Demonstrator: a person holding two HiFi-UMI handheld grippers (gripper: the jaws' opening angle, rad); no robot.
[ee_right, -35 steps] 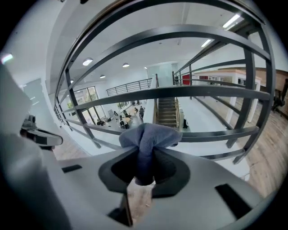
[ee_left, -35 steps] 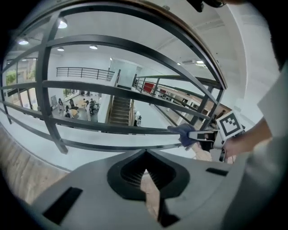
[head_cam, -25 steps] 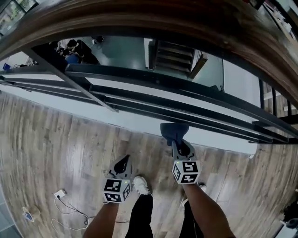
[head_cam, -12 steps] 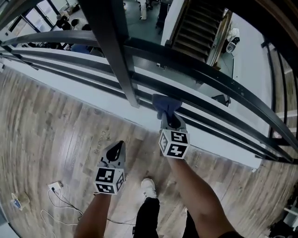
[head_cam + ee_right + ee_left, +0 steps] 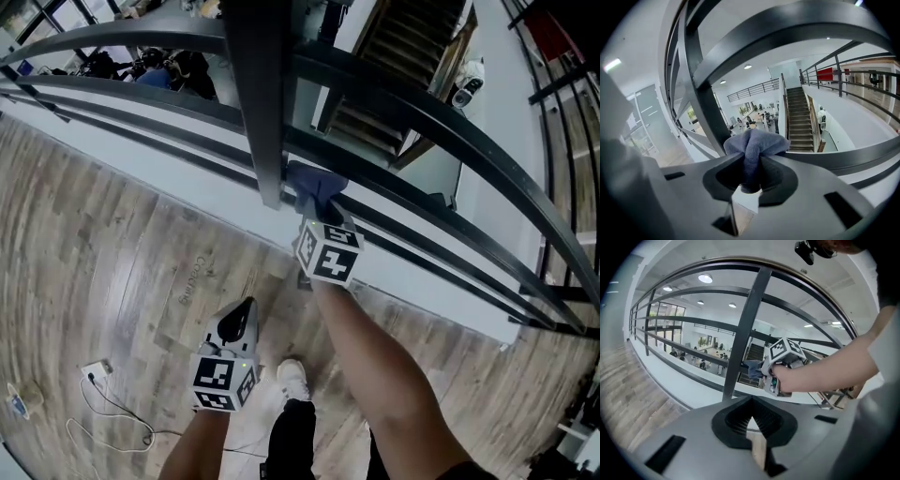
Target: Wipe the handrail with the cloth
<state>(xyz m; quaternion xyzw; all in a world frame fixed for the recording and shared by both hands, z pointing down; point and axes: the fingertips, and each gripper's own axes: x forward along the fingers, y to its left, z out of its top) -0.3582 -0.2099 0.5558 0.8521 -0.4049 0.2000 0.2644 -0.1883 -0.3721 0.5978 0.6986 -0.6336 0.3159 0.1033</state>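
A grey wood-plank floor [image 5: 112,244] runs to a white ledge [image 5: 187,192] along its far edge. A white plug [image 5: 94,372] and looping cable [image 5: 112,427] lie near its left edge; a white shoe [image 5: 292,379] stands nearby.

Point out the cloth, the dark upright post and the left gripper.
cloth [image 5: 752,140], right gripper view, bunched top.
upright post [image 5: 258,94], head view, mid-length.
left gripper [image 5: 246,309], head view, tip of jaws.

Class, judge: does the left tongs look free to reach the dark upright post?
Likely yes: left tongs, shut and empty, have open space up to the post; cloth in right tongs sits beside it.
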